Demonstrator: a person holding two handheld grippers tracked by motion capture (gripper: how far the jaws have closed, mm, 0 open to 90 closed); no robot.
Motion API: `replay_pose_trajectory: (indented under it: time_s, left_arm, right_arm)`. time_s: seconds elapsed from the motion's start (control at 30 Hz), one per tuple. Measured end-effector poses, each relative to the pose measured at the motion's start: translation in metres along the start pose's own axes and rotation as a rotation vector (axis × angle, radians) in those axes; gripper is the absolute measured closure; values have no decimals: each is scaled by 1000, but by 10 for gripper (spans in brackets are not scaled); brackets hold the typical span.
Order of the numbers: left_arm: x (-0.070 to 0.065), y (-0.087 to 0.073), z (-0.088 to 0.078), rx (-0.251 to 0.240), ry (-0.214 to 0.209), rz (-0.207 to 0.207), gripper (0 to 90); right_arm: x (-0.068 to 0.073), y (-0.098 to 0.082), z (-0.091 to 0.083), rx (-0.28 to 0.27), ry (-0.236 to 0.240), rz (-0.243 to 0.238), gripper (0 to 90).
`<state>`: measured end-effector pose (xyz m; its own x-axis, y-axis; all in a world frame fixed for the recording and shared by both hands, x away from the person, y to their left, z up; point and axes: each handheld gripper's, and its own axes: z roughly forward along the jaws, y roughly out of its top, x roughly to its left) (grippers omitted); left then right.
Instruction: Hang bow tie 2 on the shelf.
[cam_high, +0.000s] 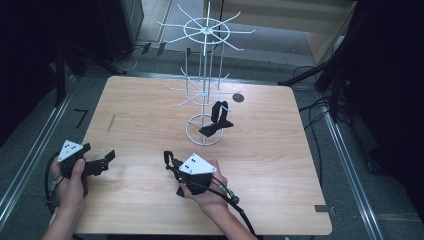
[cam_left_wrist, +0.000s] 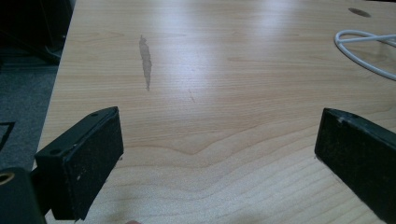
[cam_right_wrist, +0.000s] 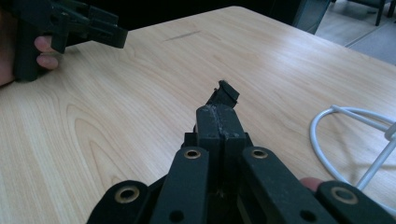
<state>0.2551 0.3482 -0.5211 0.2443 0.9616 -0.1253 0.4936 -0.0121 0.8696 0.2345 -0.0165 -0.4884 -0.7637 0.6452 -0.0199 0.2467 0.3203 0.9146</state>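
Note:
A white wire display rack (cam_high: 205, 75) stands at the table's far middle on a ring base (cam_high: 192, 135). A black strap-like item (cam_high: 216, 122) hangs low on it, over the ring. My right gripper (cam_high: 168, 159) lies near the table's front middle, pointing left. Its jaws are pressed together in the right gripper view (cam_right_wrist: 219, 114), with a small black piece (cam_right_wrist: 225, 94) sticking out at the tip. My left gripper (cam_high: 98, 151) rests at the table's left edge, its pads (cam_left_wrist: 84, 163) wide apart over bare wood.
The wooden table (cam_high: 150, 110) has a dark streak (cam_left_wrist: 145, 60) near its left side and a round dark spot (cam_high: 238, 97) behind the rack. The ring base (cam_right_wrist: 322, 126) curves close to the right gripper's right side. Cables and dark stands surround the table.

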Motion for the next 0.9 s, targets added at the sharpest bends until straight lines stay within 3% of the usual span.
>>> replay_pose_trajectory:
  time_s: [0.9]
  left_arm:
    - [0, 0, 0, 1, -1, 3, 16]
  right_arm:
    - [-20, 20, -21, -92, -63, 17, 900]
